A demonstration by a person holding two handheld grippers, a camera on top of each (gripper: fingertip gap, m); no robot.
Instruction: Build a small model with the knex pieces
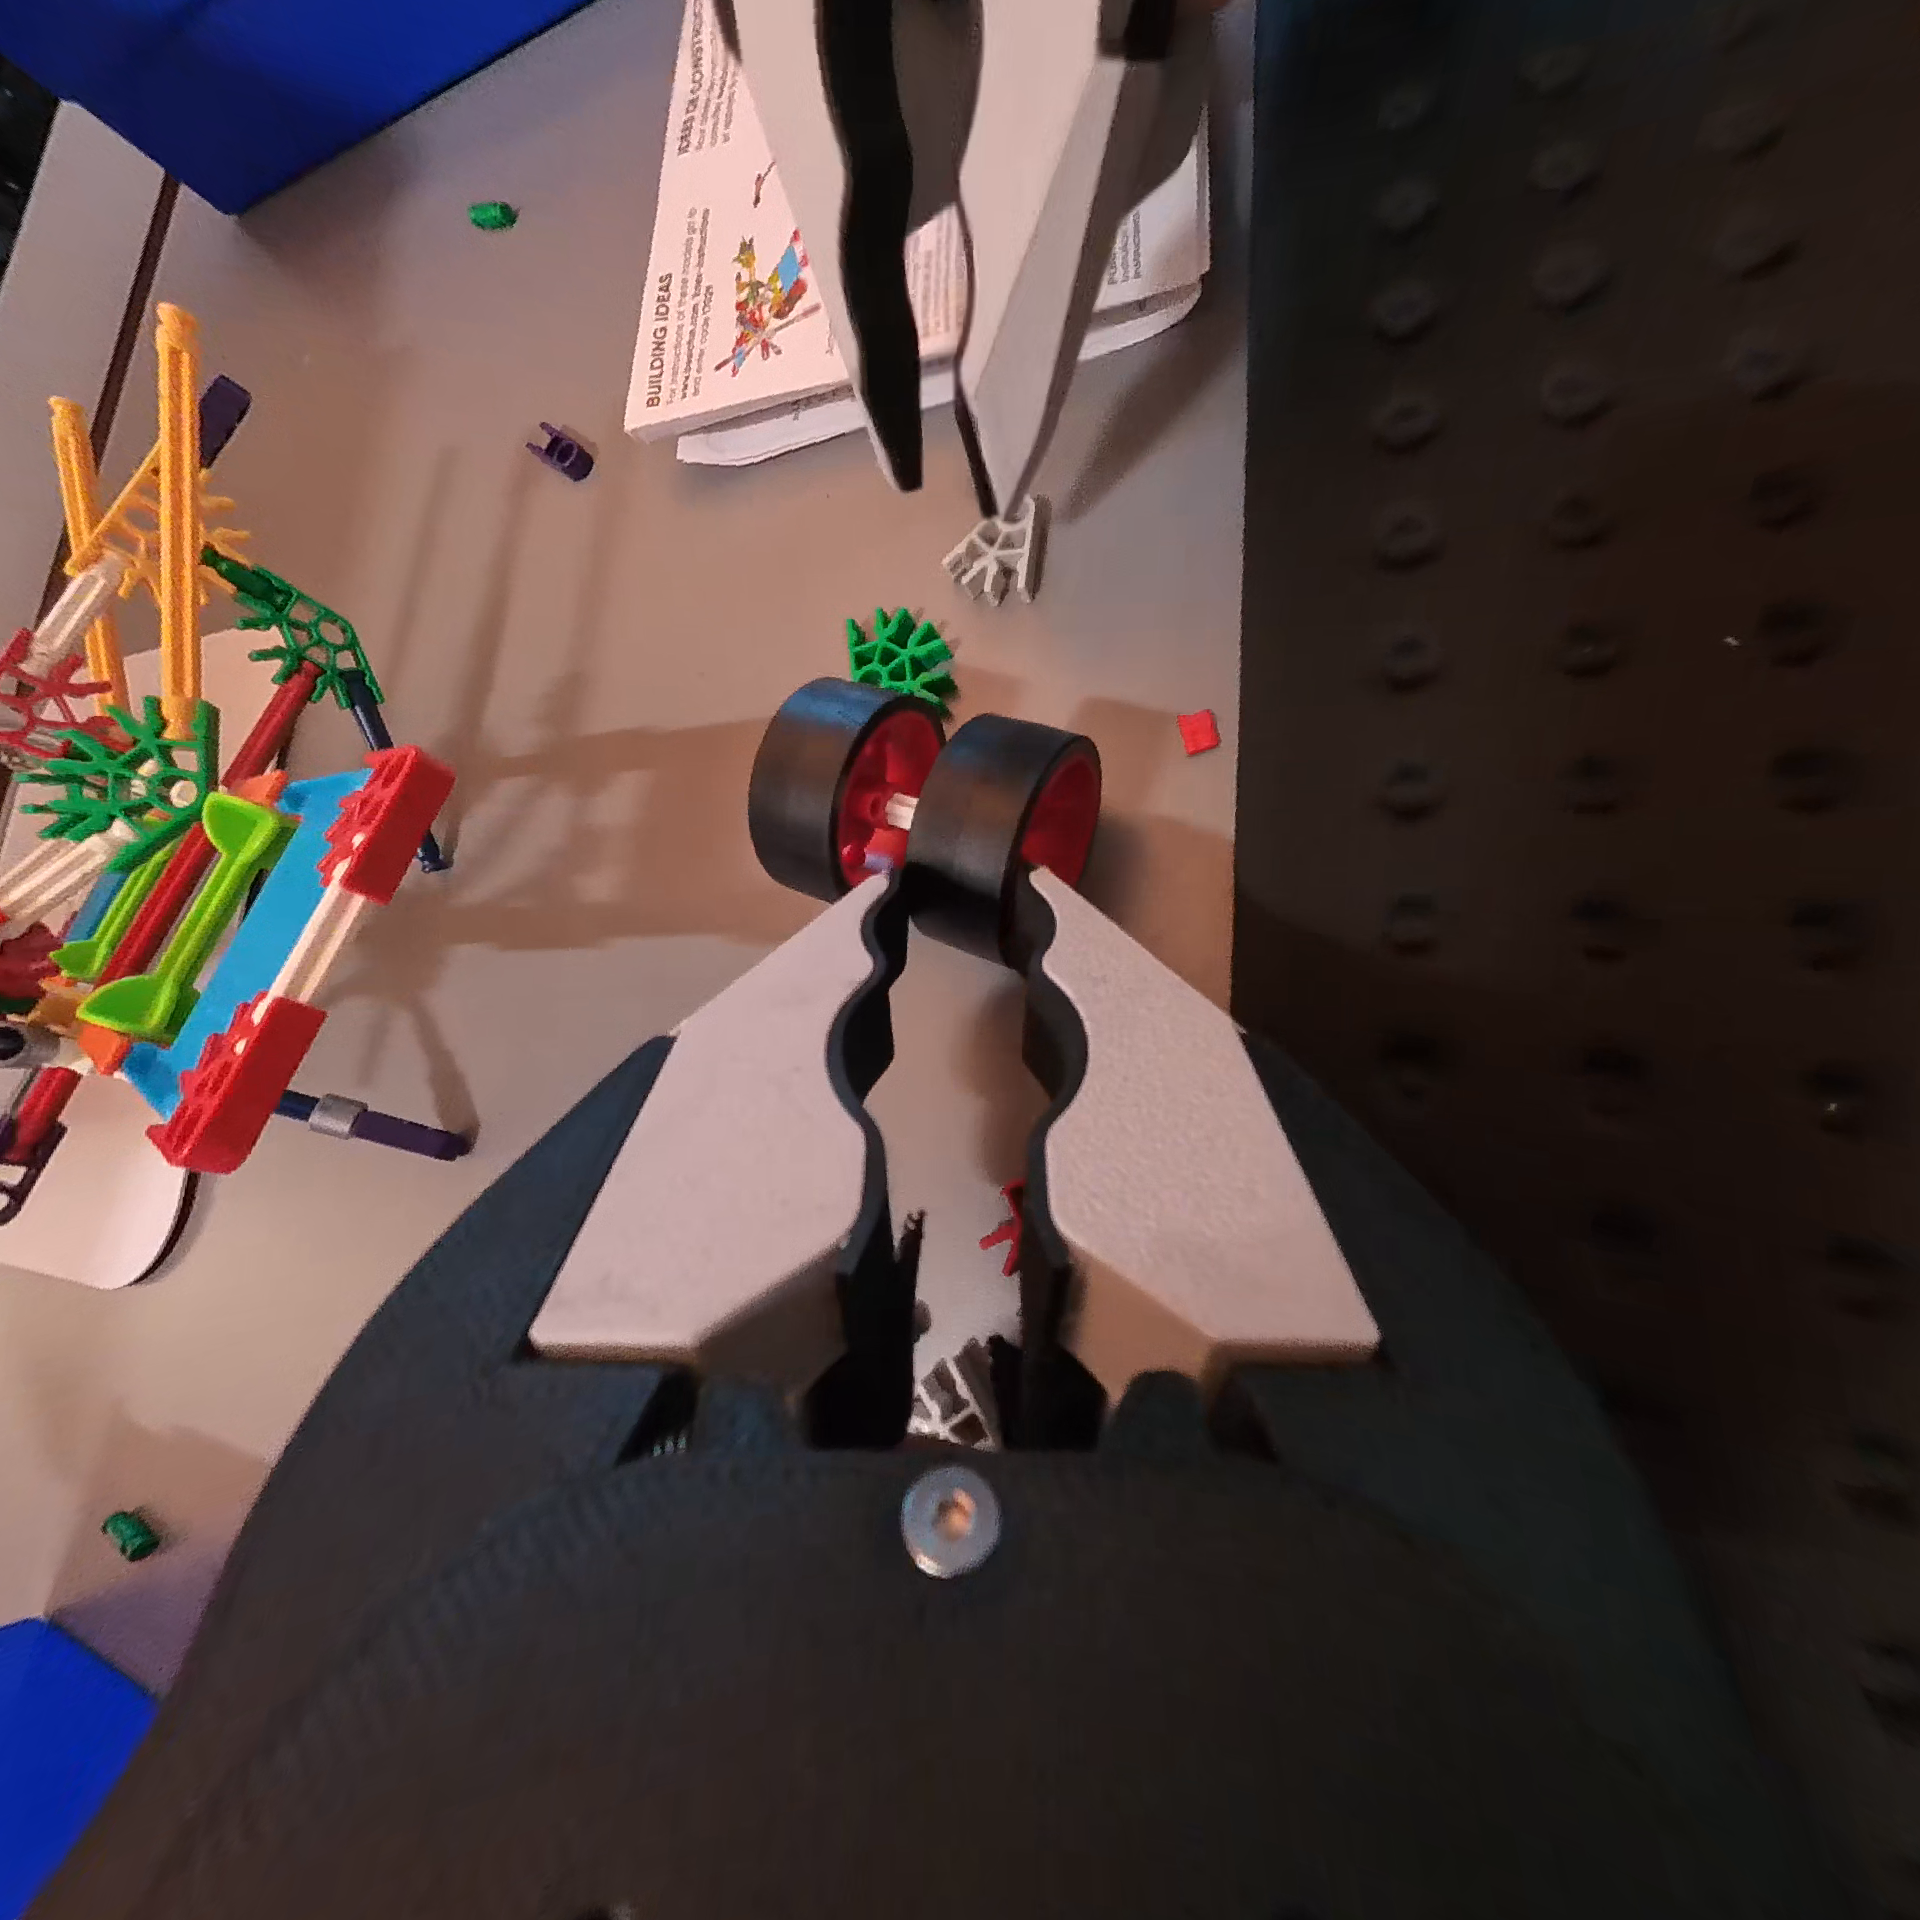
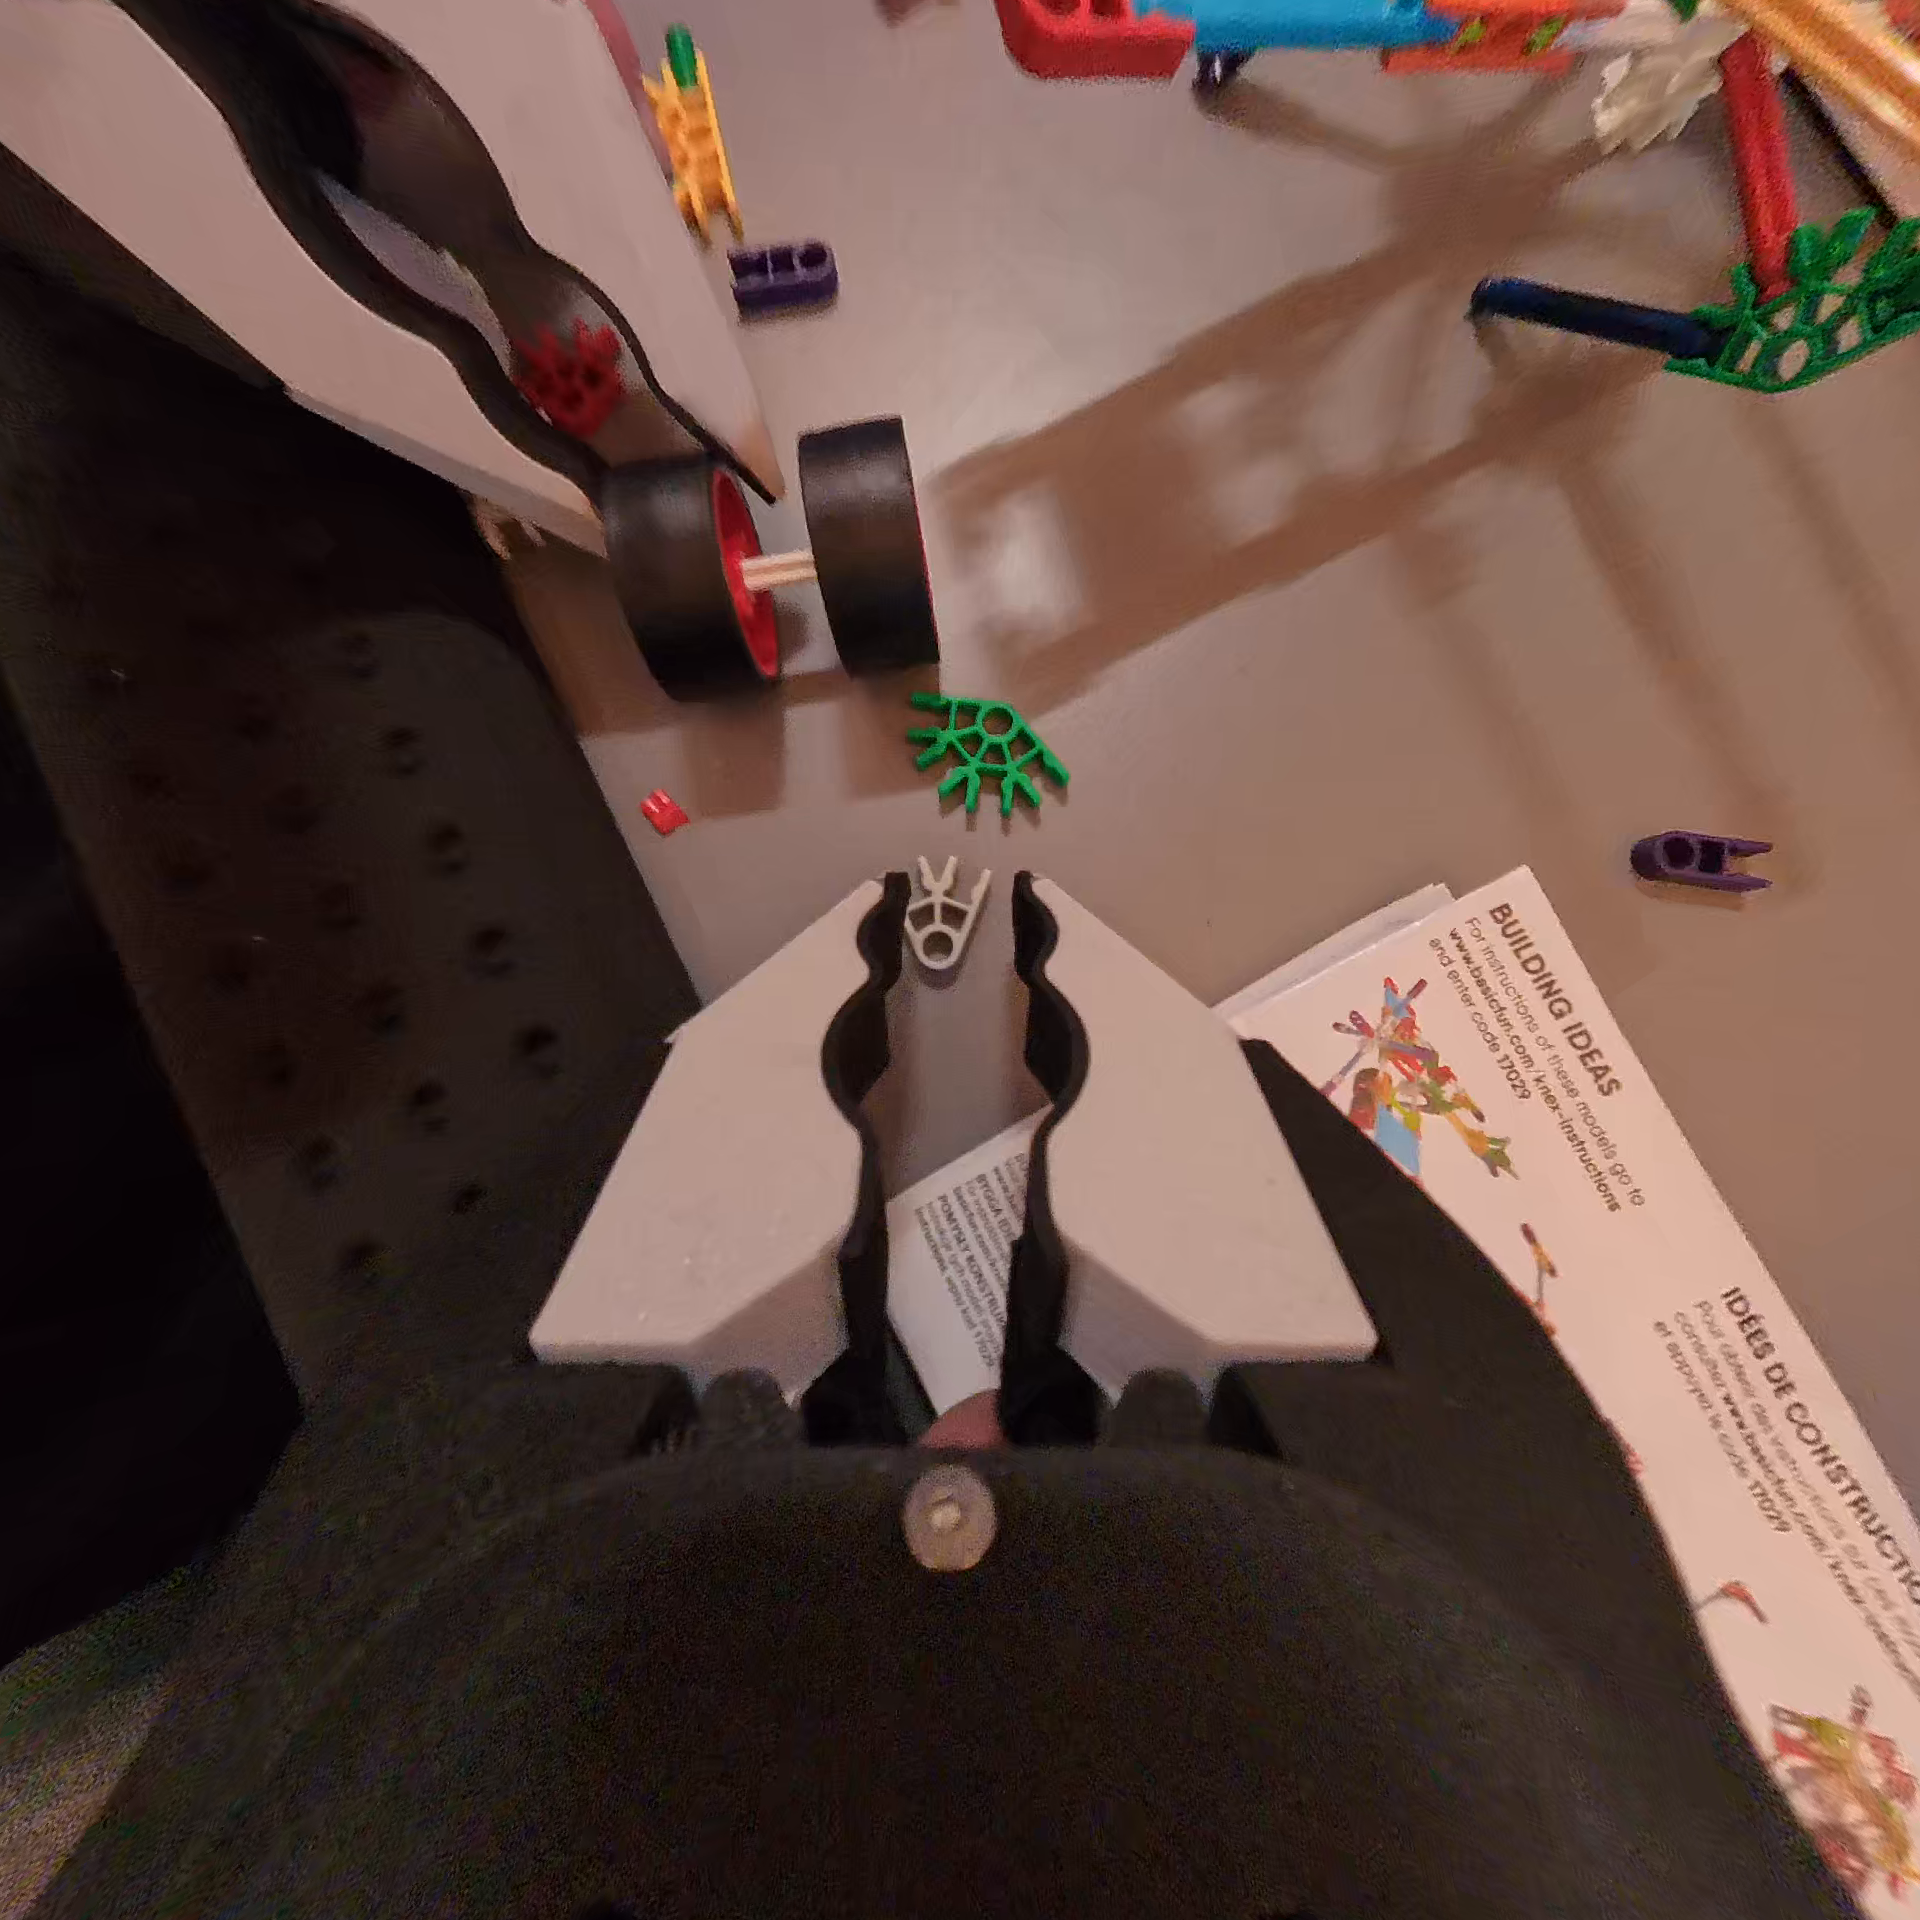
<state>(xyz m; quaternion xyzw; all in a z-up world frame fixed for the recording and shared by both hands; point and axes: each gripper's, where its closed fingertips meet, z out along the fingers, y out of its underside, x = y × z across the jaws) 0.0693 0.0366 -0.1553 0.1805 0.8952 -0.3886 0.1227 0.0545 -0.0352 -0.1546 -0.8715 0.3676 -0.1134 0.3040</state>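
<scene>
Two black wheels with red hubs sit on a short white axle and rest on the grey table. My left gripper is shut on the wheel nearest the dark mat, with one finger between the two wheels. My right gripper is open, and its tips straddle a small grey connector that lies on the table. A green fan-shaped connector lies between the wheels and the grey connector.
A colourful rod-and-connector model stands on a white card at the left. An instruction booklet lies beside the right gripper. A dark perforated mat borders the table. Loose purple clips, a small red piece and a red connector lie around. Left tips to right tips: about 8 cm. The small red piece is about 5 cm from my left fingertips. It is also in sight in the right wrist view.
</scene>
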